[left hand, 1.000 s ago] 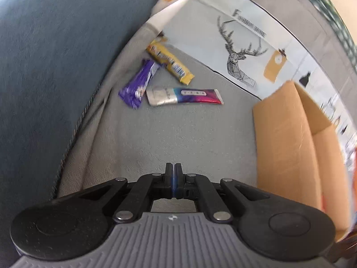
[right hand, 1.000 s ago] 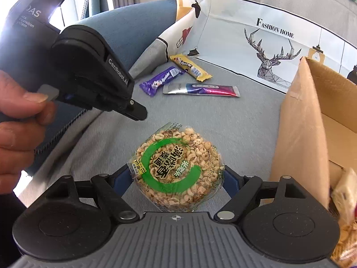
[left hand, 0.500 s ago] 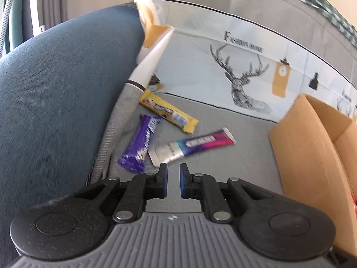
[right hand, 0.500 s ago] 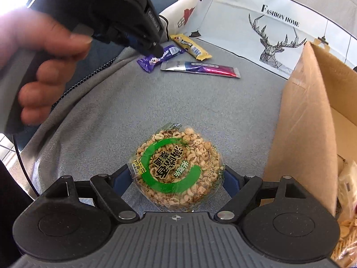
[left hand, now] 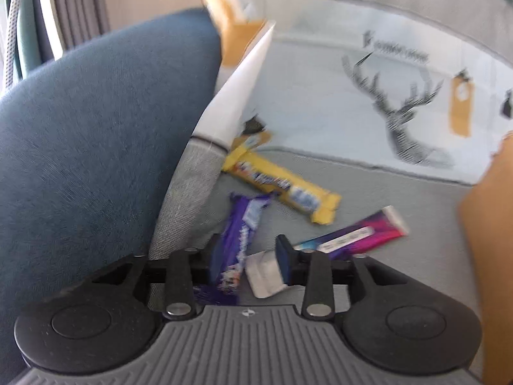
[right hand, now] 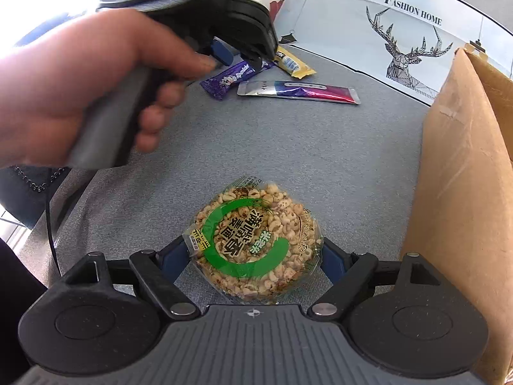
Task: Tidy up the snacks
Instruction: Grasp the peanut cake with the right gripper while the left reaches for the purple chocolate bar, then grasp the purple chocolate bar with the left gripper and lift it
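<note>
Grey sofa seat, snacks loose beside cardboard box

Left gripper: jaws apart, straddling purple bar. Right gripper: clamped on puffed-grain pack. Risk: silver-ended sachet lay under one finger, likely pinched together with bar

You are working over a grey fabric sofa seat. On your left rises a dark blue cushion; at the far side leans a pale cushion printed with a stag's head. Far left, grey curtains hang, and bright daylight comes from that side.
</note>
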A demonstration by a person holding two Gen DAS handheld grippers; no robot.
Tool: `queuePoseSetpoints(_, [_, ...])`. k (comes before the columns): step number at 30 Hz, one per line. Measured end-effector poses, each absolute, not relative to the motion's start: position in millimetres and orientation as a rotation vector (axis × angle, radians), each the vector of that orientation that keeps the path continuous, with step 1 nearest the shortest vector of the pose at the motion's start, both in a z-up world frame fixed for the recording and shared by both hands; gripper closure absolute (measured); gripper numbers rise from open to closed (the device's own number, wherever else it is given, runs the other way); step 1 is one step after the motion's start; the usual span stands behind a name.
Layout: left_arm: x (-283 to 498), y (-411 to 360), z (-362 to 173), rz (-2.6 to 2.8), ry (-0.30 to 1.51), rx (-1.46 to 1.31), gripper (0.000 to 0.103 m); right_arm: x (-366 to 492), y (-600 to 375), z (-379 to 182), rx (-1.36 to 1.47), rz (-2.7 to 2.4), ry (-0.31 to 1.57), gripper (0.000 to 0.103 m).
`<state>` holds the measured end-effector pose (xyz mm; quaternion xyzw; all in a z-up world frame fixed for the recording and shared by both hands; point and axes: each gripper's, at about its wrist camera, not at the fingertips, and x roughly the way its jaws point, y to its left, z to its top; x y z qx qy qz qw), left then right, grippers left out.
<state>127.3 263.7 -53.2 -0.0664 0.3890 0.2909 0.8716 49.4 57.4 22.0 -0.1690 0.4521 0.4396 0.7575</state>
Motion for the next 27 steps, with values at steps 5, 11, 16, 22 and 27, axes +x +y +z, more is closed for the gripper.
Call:
queuePoseSetpoints(5, [135.3, 280.5, -66.7, 0.649, 0.873, -0.211, 0.078, 51.3, 61.4, 18.7, -0.389, 0.958, 0.995, 0.018])
queuePoseSetpoints(11, [116.7, 281.8, -48.0, 0.611, 0.843, -0.318, 0.087, 53.5, 66.2, 13.2, -0.404, 0.947, 1.007, 0.018])
queuePoseSetpoints(16, [79.0, 268.7, -23.9, 0.503, 0.836, -0.434, 0.087, 50.0, 66.8, 12.3, -0.4, 0.937, 1.0, 0.018])
queuePoseSetpoints(22, [26.2, 234.6, -18.5, 0.391, 0.927, -0.568, 0.087, 43.1, 63.5, 16.3, -0.385, 0.919, 0.971, 0.018])
queuePoseSetpoints(27, [7.7, 225.9, -39.6, 0.351, 1.041, -0.663, 0.086, 39.5, 59.7, 20.1, -0.366, 0.911, 0.969, 0.018])
